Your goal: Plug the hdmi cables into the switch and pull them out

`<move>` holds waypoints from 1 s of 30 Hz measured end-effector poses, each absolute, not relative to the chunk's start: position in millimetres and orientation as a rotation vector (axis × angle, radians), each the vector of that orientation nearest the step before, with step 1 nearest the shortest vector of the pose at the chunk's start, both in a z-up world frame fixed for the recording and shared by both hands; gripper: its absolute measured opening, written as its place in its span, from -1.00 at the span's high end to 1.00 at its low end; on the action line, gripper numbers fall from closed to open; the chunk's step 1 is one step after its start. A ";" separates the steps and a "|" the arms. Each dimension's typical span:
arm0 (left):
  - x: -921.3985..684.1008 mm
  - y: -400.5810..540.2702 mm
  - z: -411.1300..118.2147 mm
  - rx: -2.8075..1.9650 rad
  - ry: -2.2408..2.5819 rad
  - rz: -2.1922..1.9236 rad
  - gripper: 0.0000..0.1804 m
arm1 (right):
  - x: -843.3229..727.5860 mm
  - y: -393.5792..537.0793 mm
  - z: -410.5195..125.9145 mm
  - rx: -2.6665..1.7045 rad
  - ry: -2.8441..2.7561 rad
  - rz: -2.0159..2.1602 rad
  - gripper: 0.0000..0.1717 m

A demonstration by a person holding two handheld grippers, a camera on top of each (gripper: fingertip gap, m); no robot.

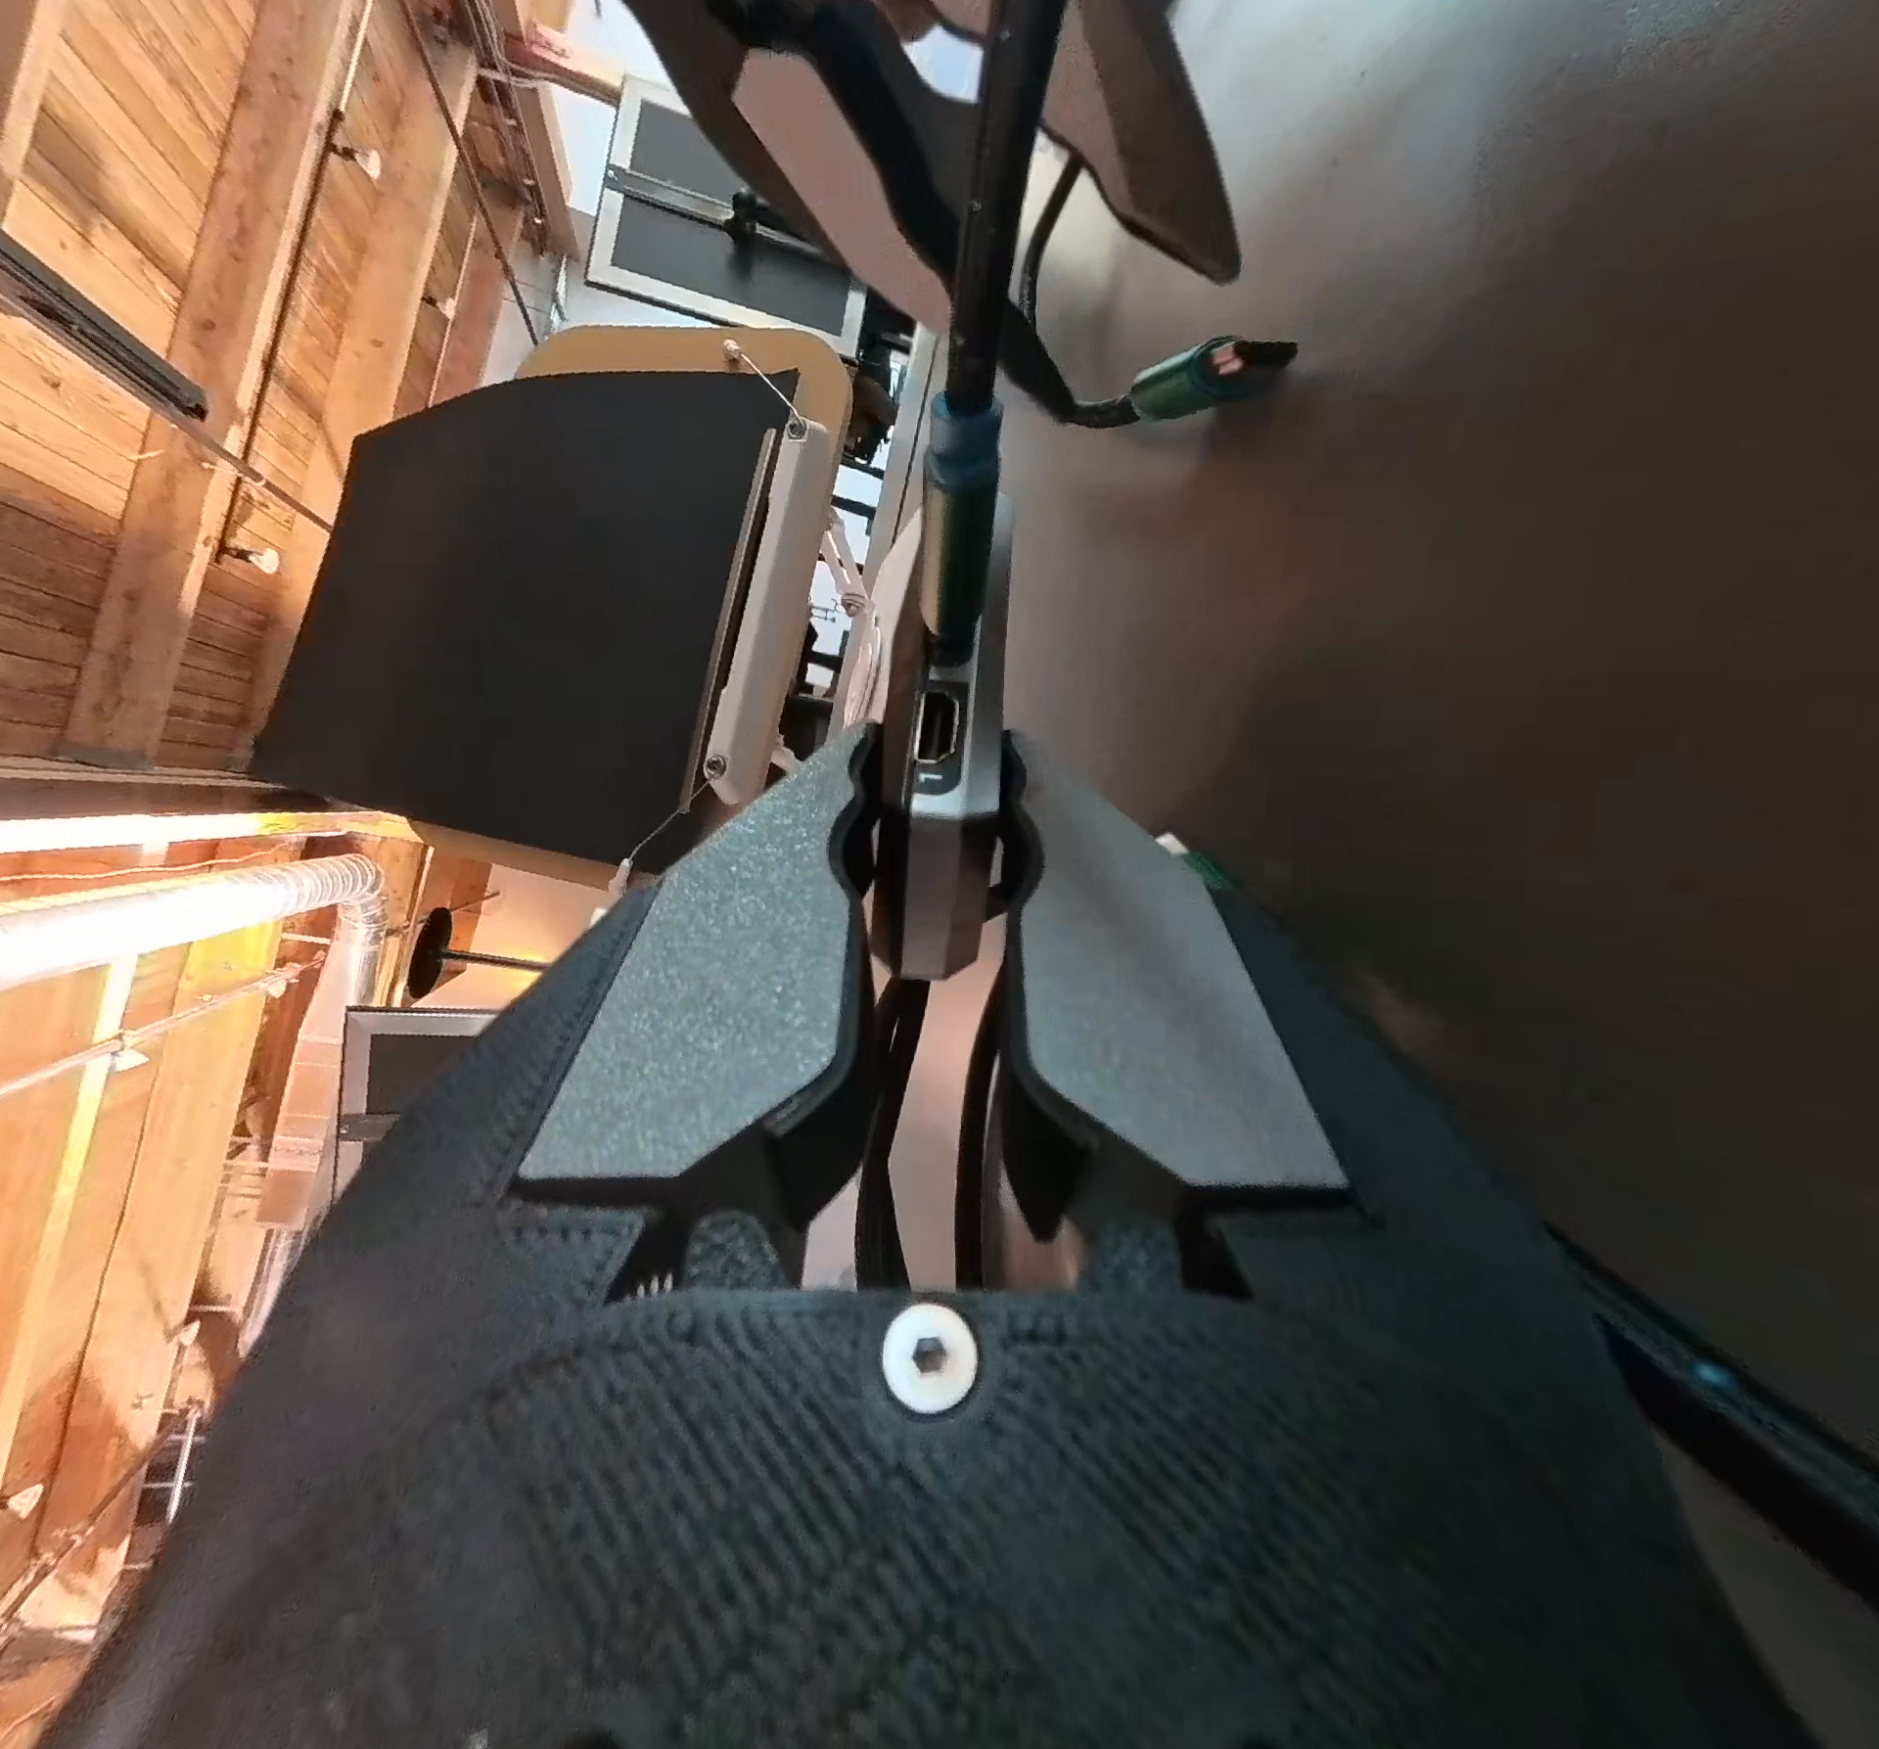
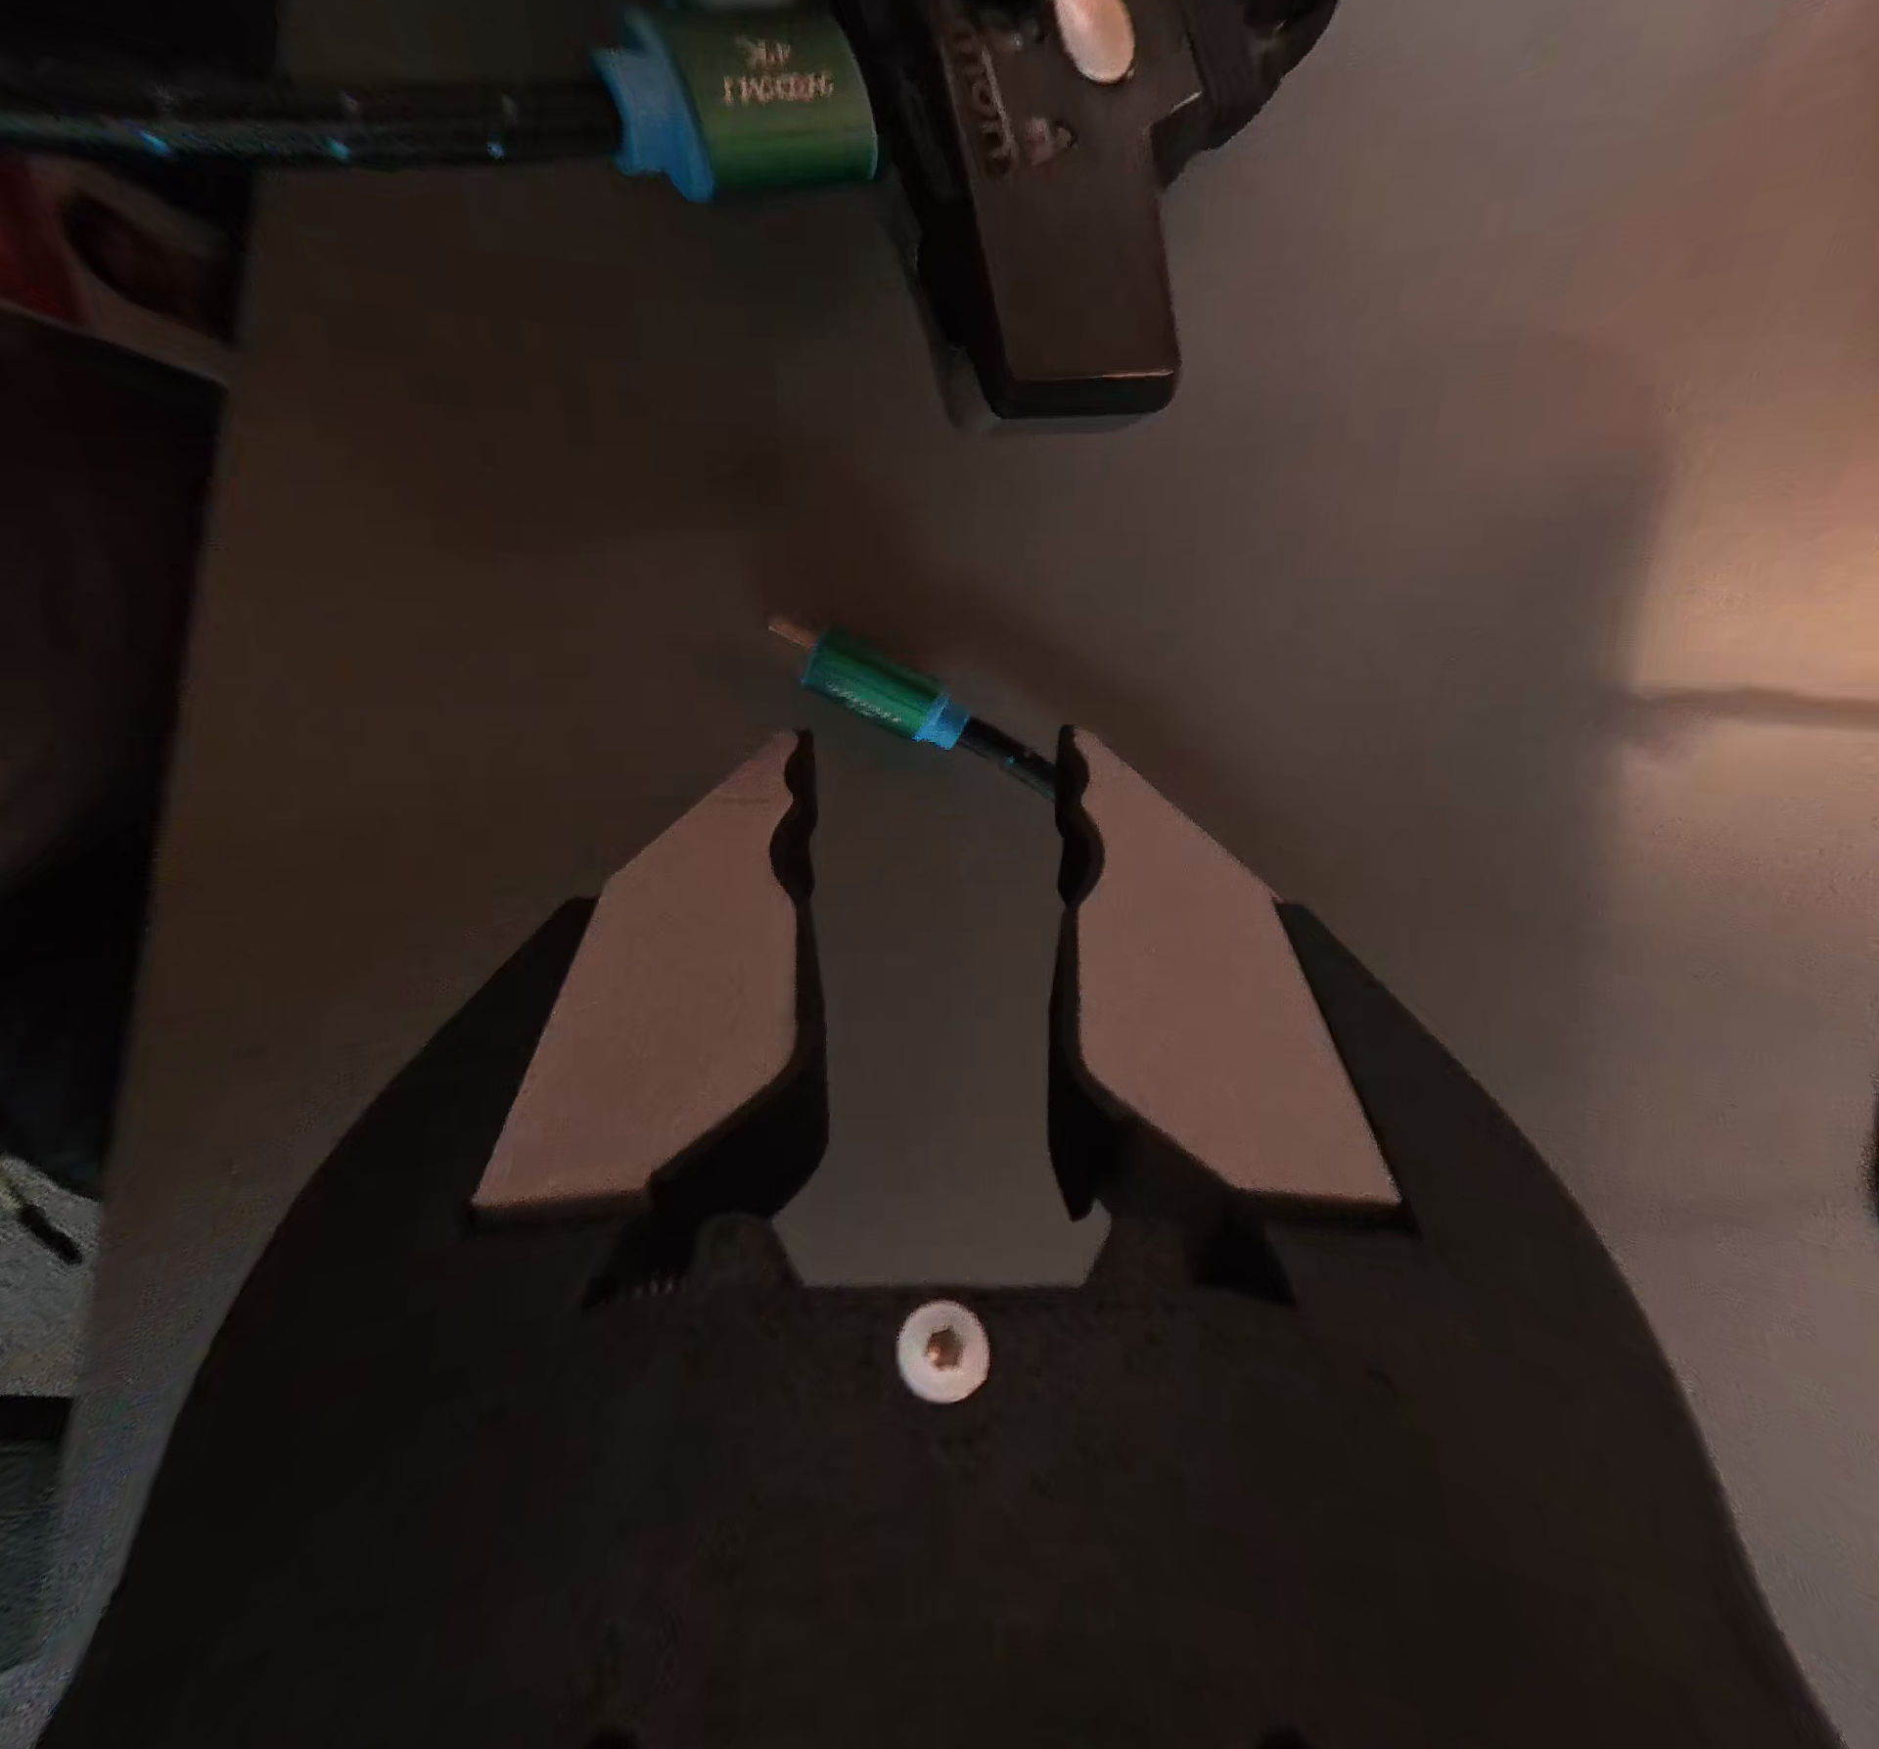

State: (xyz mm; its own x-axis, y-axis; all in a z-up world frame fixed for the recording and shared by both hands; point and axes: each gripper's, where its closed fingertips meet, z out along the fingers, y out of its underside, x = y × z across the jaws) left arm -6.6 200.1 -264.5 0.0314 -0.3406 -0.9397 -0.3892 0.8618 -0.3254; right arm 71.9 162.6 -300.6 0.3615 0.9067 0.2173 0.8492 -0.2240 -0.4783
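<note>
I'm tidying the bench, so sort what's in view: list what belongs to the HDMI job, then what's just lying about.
Job:
- switch, clamped in left gripper
- plugged cable in the switch
- empty port
- loose cable on the table, plug ahead of open right gripper

Lying about:
- black panel
- silver duct
- wooden ceiling

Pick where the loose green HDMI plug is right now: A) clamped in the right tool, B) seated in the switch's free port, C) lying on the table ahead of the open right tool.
C: the loose green HDMI plug lies on the table just beyond the open right tool, and no pad touches it.
</note>
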 end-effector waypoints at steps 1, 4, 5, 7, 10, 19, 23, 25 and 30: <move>-7.2 201.1 -263.9 -0.597 1.563 0.043 0.79 | 71.5 166.2 -305.4 -2.107 -1.546 0.118 0.49; -9.4 204.5 -263.5 -0.616 1.550 0.058 0.79 | 67.2 174.3 -313.2 -2.130 -1.564 0.152 0.68; -9.8 206.3 -262.8 -0.620 1.541 0.074 0.79 | 66.2 178.2 -314.1 -2.144 -1.548 0.165 0.71; -10.7 211.3 -260.4 -0.620 1.516 0.133 0.79 | 69.4 191.7 -314.7 -2.200 -1.454 0.162 0.73; -13.7 221.1 -254.1 -0.617 1.461 0.246 0.80 | 85.4 220.0 -314.9 -2.352 -1.113 0.157 0.74; -16.2 231.0 -254.7 -0.653 1.444 0.310 0.80 | 101.3 238.9 -303.7 -2.437 -0.407 0.629 0.88; -14.1 232.7 -260.3 -0.670 1.471 0.310 0.80 | 102.4 233.6 -297.3 -2.361 -0.476 0.593 0.62; -13.6 232.9 -261.5 -0.673 1.476 0.312 0.79 | 102.9 231.5 -296.4 -2.327 -0.520 0.541 0.62; -12.8 233.7 -265.8 -0.687 1.495 0.309 0.80 | 101.2 226.3 -302.1 -2.247 -0.701 0.229 0.64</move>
State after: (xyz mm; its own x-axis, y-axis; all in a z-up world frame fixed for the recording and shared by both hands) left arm -12.8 233.7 -265.8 0.0826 -0.2204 -0.9719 -0.5879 0.7767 -0.2261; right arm 101.2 226.3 -302.1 0.8335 0.5503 0.0501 0.4146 -0.5629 -0.7150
